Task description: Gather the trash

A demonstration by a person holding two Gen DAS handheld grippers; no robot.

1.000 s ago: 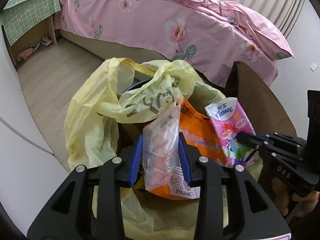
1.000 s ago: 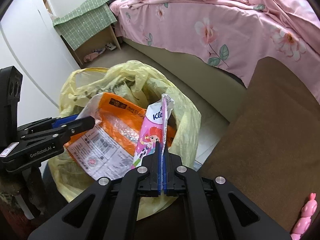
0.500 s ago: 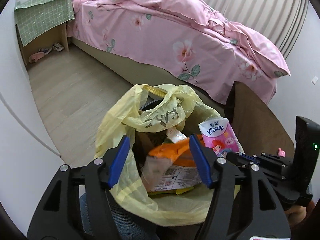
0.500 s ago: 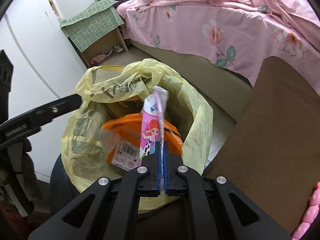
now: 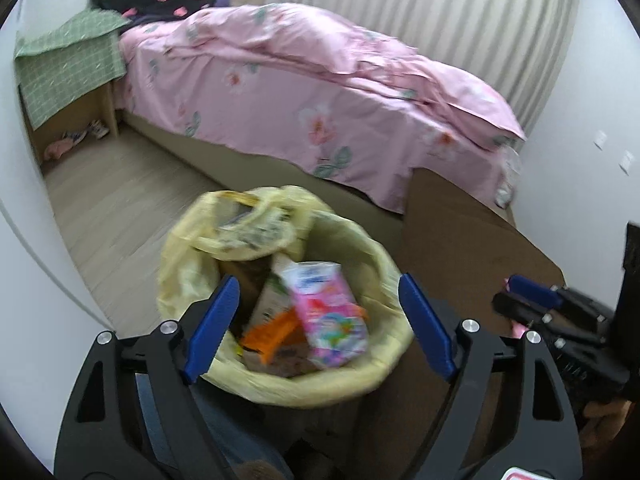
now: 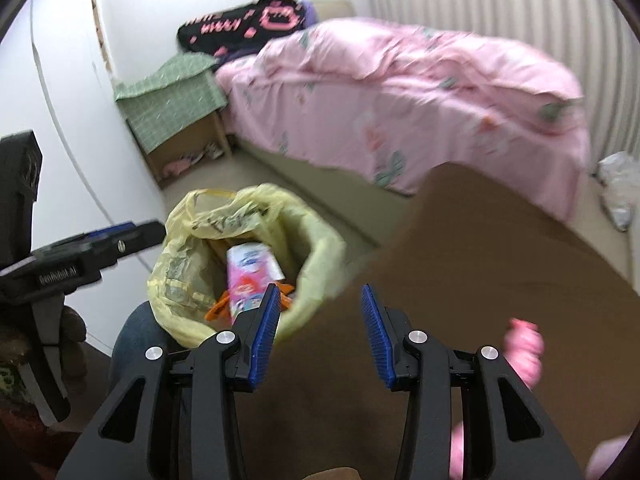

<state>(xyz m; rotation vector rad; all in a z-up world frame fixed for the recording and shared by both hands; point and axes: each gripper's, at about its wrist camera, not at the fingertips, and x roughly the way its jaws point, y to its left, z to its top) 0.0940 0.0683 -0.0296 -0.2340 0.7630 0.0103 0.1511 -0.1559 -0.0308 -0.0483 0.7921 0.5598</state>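
A yellow plastic trash bag (image 5: 360, 376) stands open below me, also in the right wrist view (image 6: 176, 256). Inside lie a pink tissue pack (image 5: 328, 312), also in the right wrist view (image 6: 248, 276), and an orange wrapper (image 5: 272, 332). My left gripper (image 5: 316, 324) is open and empty above the bag's mouth. My right gripper (image 6: 320, 316) is open and empty, above the bag's right rim and the brown table (image 6: 480, 264). Both views are blurred by motion.
A bed with a pink floral cover (image 5: 320, 92) fills the far side. A nightstand under a green cloth (image 5: 68, 68) stands at far left. Pink objects (image 6: 524, 348) lie on the brown table at right. A white crumpled bag (image 6: 620, 188) lies by the bed.
Both grippers opened and let go: the orange wrapper and then the pink tissue pack dropped into the bag. Both grippers rose and pulled back from the bag.
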